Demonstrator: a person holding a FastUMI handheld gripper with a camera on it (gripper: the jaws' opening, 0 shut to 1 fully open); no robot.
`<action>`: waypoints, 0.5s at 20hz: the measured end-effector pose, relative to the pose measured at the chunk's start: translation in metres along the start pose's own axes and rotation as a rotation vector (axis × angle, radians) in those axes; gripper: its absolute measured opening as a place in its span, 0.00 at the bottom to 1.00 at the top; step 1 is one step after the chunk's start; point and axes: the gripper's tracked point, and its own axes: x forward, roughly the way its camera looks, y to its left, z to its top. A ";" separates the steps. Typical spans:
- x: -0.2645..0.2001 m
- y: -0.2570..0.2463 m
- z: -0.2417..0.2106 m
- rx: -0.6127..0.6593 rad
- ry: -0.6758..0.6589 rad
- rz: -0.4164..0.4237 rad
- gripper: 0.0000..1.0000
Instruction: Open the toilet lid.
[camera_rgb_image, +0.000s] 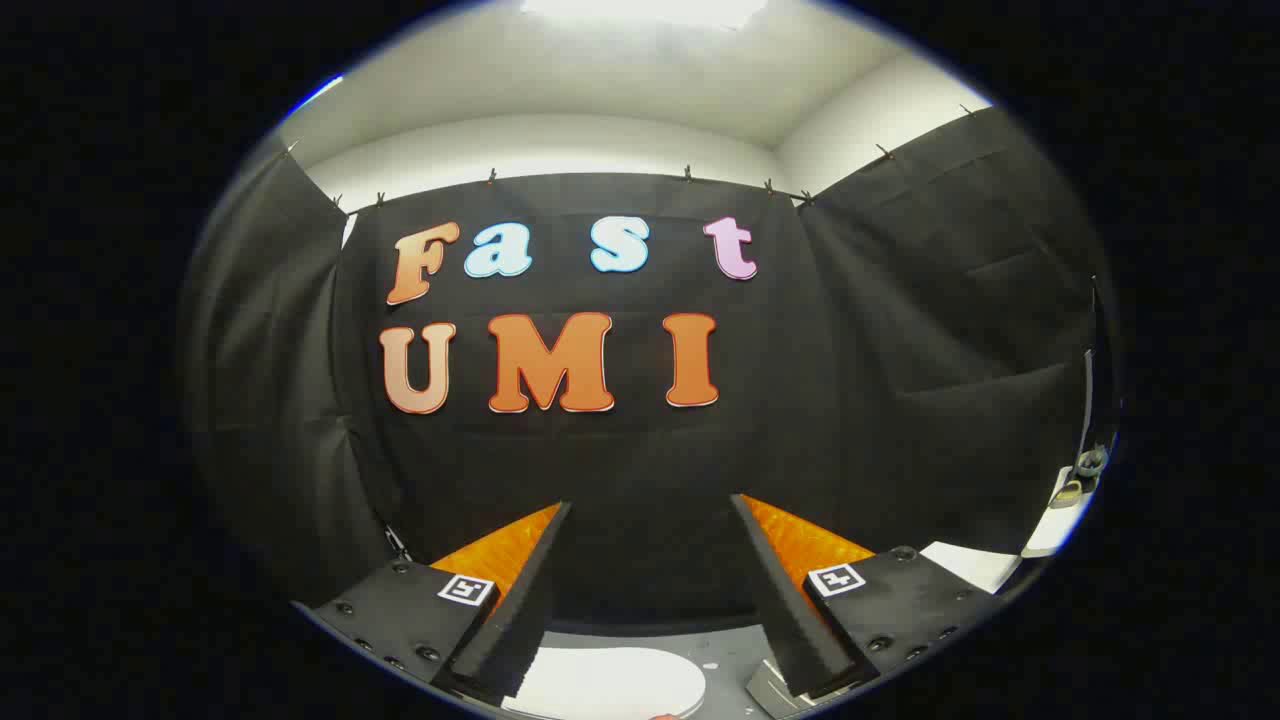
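Note:
My gripper (650, 505) is held level, facing the black cloth wall, its two dark foam-lined fingers (520, 600) spread wide apart with nothing between them. Low down between the finger bases shows a white rounded surface (610, 682), which looks like the top of the toilet lid; it lies well below the fingers on a grey floor. Most of it is hidden under the gripper body.
Black cloth (900, 350) hangs on three sides of the booth. A white flat object (970, 565) lies at the right beside the right finger base, and further right a white ledge (1060, 510) carries small items.

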 end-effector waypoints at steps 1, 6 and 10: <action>0.000 0.003 0.000 0.000 0.002 0.006 0.98; 0.003 0.004 -0.005 -0.005 -0.001 0.007 0.98; 0.008 0.008 -0.008 0.002 0.006 0.012 0.98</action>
